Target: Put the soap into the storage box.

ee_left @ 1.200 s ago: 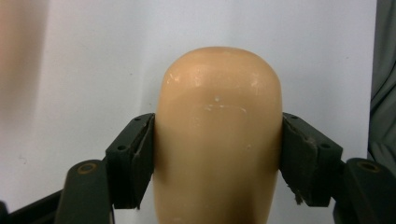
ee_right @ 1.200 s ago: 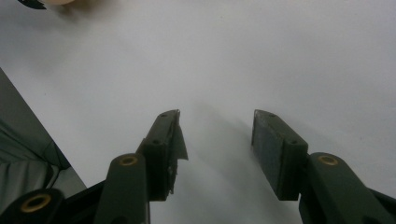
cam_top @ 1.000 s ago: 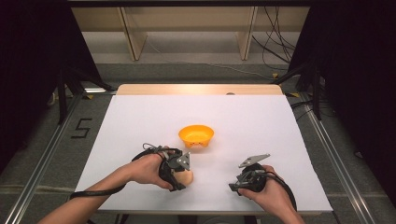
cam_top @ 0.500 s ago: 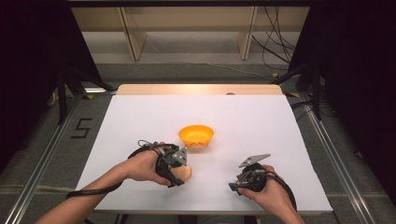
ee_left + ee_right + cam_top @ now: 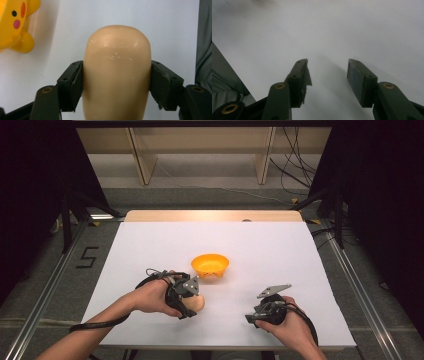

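1. High view: the left gripper [image 5: 186,296] holds a tan, rounded object [image 5: 195,304] just short of the orange bowl [image 5: 210,264] on the white table [image 5: 280,250].
2. Left gripper view: jaws clamp the object's sides; delivery into the bowl looks pending.
3. Right gripper view: the right gripper [image 5: 327,72] idles, jaws apart, empty.

a smooth, tan, rounded loaf-shaped piece [image 5: 117,72] sits clamped at its sides between two black jaws, its domed end pointing away over the white table [image 5: 280,250]. just beyond it stands a small orange-yellow bowl [image 5: 210,265], upright, with a cartoon face and stubby feet on its outside.
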